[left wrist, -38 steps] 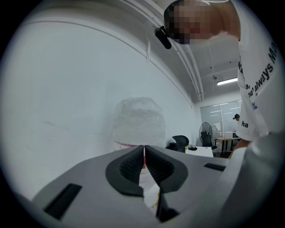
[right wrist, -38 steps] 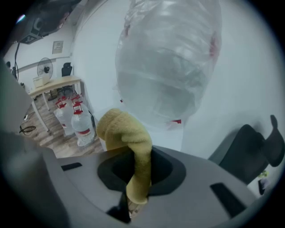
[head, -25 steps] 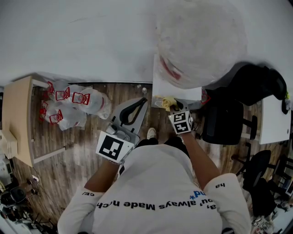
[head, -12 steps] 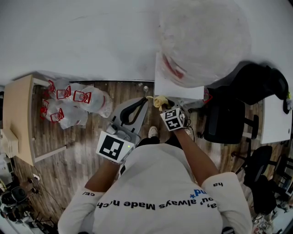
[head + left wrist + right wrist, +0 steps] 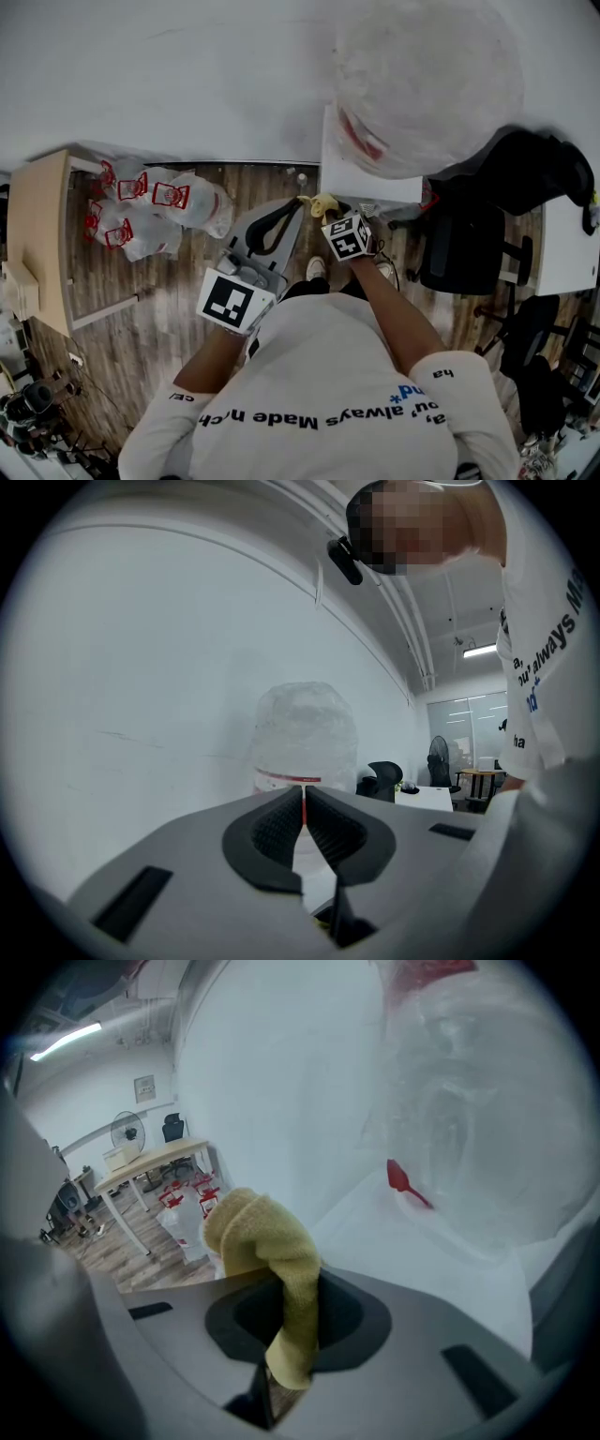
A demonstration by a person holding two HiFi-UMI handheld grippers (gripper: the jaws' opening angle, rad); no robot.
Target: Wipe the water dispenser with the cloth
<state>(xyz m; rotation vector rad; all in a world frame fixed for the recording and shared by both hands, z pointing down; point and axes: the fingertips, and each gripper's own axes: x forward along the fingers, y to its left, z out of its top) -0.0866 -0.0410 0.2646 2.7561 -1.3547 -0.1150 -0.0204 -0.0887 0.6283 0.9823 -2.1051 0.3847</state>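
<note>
Wall [image 5: 169,84]: plain white, filling the top of the head view.
Floor [image 5: 150,309]: wood-look planks under everything.
Water dispenser [image 5: 361,178]: a white cabinet against the wall, right of centre in the head view. A big clear bottle [image 5: 427,84] with a red band sits on top of it.
Person [image 5: 319,394]: seen from above in a white printed shirt, both arms reaching forward toward the dispenser.
Office chair [image 5: 459,248]: black, just to the right of the dispenser.
Counter [image 5: 37,244]: light wood, at the far left and well apart from the dispenser.
Plastic bags [image 5: 150,216]: clear with red print, heaped on the floor beside the counter.
Left hand-held gripper [image 5: 305,808]: its ribbed black pads are pressed together with nothing between them. It is held in the air left of the dispenser, pointing toward the bottle.
Right hand-held gripper [image 5: 295,1312]: clamped on the cloth, at the dispenser's near left corner.
Cloth [image 5: 262,1237]: yellow terry. One end is pinched between the right jaws and hangs below them, and the rest bunches above the tips. It is just beside the dispenser's white side, but whether it touches cannot be told.
</note>
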